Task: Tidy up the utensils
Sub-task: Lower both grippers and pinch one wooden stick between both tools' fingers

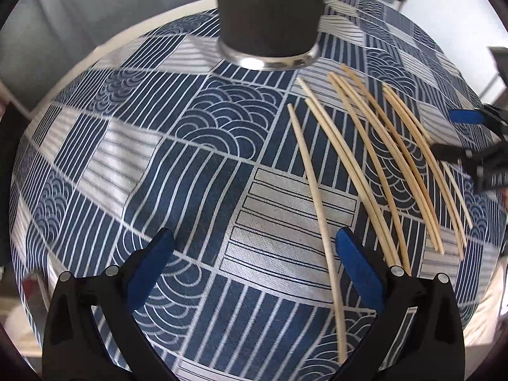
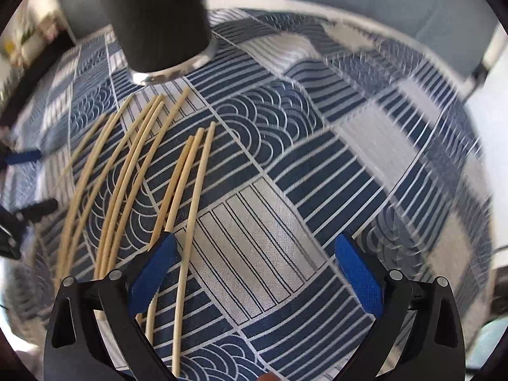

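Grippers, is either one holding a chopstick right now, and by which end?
Nothing is held. Both the left gripper and right gripper have open jaws, and the chopsticks lie loose on the tablecloth.

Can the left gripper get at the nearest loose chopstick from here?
Probably yes. The left gripper is open, and that chopstick lies alone on the tablecloth, running beside the gripper's right finger, apart from the other chopsticks. Nothing covers it.

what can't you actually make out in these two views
- Top and inside of the dark cup: cut off by the upper edge in both wrist views.
- Exact chopsticks count: they overlap, and the right gripper covers some.
- Far right tablecloth: motion-blurred in the right view.
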Demonstrator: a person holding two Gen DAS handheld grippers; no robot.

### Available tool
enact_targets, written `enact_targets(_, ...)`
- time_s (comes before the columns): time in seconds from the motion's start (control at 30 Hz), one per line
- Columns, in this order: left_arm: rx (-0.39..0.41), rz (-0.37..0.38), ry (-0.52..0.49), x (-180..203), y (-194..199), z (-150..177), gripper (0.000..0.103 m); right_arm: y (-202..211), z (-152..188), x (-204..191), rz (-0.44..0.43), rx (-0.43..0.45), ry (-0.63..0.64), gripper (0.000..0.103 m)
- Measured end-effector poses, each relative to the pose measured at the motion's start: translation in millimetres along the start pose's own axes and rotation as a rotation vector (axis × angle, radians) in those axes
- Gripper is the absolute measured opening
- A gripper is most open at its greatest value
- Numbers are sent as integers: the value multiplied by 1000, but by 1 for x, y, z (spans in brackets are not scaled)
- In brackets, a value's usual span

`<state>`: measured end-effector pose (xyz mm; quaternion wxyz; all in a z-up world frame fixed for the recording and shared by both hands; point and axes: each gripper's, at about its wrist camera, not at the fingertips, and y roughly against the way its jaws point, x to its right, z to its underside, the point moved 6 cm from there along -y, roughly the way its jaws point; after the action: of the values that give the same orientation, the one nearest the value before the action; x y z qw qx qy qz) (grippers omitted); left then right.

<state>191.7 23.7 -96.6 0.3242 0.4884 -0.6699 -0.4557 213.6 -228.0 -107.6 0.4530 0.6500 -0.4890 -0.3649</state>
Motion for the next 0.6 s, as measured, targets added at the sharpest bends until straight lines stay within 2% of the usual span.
enact_targets(0.1, -21, 13, -37, 0, -1, -3, 99, -2, -2, 1, -3, -8, 42, 97)
enact_targets(0.2, -4, 11, -46, 3, -1, -5, 99, -4, -5, 0, -4, -48, 55, 96)
enact_targets(0.23, 7, 17, -56, 3, 0, -5, 98, -5, -6, -1, -7, -58, 66, 96)
enact_targets(0.27, 14, 21, -60, 2, -2, -6, 92, -6, -8, -3, -14, -74, 90, 95)
enact_targets(0.3, 32, 24, -61, 0, 1, -5, 87, -4, -8, -6, -25, -87, 130, 89)
enact_targets(0.33, 49, 27, -64, -2, 5, -5, 73, -1, -10, -8, -37, -76, 154, 64)
enact_targets(0.37, 55, 30, -68, -4, 6, -8, 61, 6, -12, -8, -49, -41, 179, 49)
enact_targets(0.4, 55, 32, -67, -8, 7, -7, 55, 9, -13, -5, -48, -33, 177, 22)
enact_targets(0.43, 55, 35, -67, -12, 9, -6, 42, 10, -13, 0, -48, -36, 163, 9)
enact_targets(0.47, 48, 31, -52, -20, 11, -6, 24, 10, -13, 4, -47, -36, 153, 7)
enact_targets(0.53, 39, 21, -15, -29, 14, -2, 6, 12, -11, 17, -27, -17, 133, 5)
enact_targets(0.6, 70, -40, -11, -36, 14, 1, 5, 14, -10, 31, -15, 0, 96, 5)
